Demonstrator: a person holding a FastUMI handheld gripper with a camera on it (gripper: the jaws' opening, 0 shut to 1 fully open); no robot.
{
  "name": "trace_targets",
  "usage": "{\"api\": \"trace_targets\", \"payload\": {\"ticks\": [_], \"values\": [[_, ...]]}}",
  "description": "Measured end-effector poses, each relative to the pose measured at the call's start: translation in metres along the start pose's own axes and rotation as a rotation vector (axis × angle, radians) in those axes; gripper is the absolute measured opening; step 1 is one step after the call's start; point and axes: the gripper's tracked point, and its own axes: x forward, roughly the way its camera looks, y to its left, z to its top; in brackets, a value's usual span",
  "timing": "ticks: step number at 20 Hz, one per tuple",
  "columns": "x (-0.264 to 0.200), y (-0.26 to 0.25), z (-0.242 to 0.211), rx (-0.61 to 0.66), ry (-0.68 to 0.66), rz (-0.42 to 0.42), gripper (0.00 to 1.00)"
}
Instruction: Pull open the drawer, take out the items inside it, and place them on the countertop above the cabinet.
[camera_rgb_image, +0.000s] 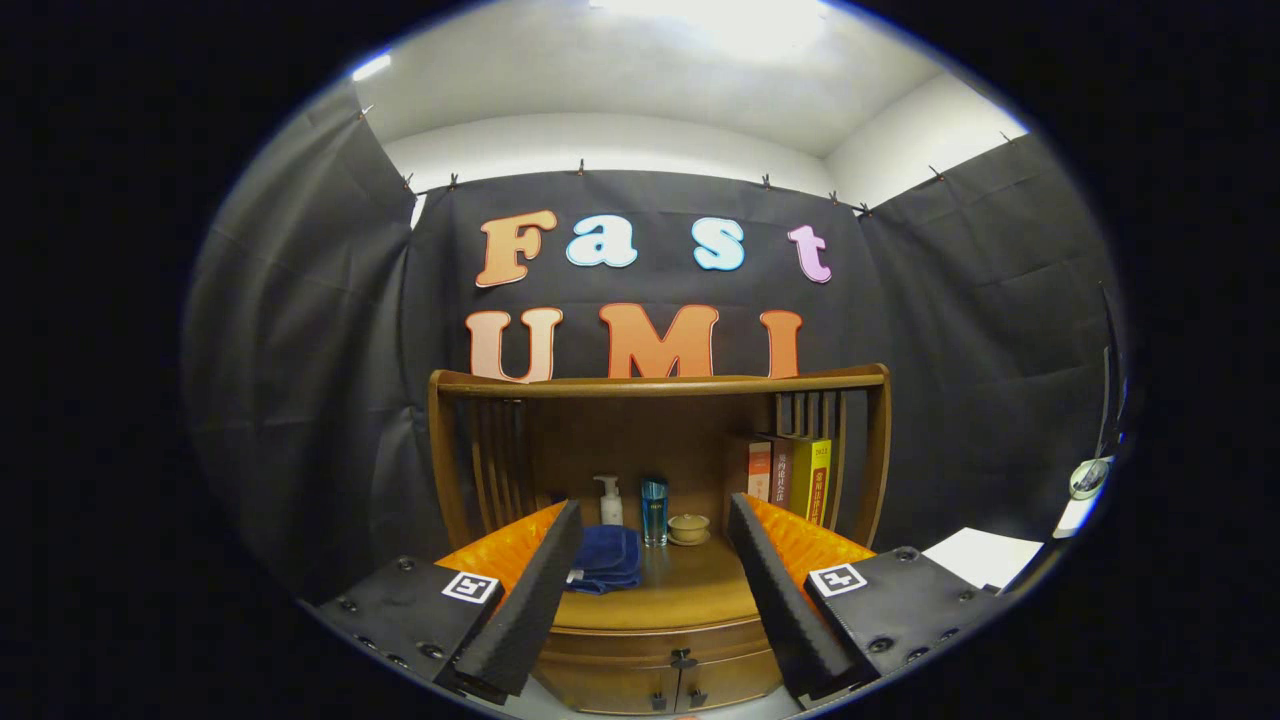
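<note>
Claw (655, 590) nearest, its two black-padded fingers (525, 600) spread wide, nothing between them but open air; orange backing on each, one square marker tag per side. Just ahead and below, between the fingertips: wooden cabinet (650, 670) front, one drawer (620, 645) visible, closed, small dark pull (684, 660) at its middle; lower down, two more dark knobs on the cabinet doors. Above the drawer, the bench (690, 590) top. On it, left to right: one folded blue cloth (605, 560), one white pump bottle (609, 500), one blue bottle (655, 510), one small tan lidded bowl (689, 528). Far right, three upright books (790, 475) against the slatted wooden back rail (660, 385). Beyond, black cloth wall.
</note>
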Motion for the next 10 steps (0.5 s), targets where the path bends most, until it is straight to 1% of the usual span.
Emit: {"api": "trace_targets", "payload": {"ticks": [5, 10], "values": [[0.012, 0.003, -0.046, -0.001, 0.014, 0.013, 0.97], [0.023, 0.018, -0.105, 0.005, 0.025, 0.055, 0.97]]}}
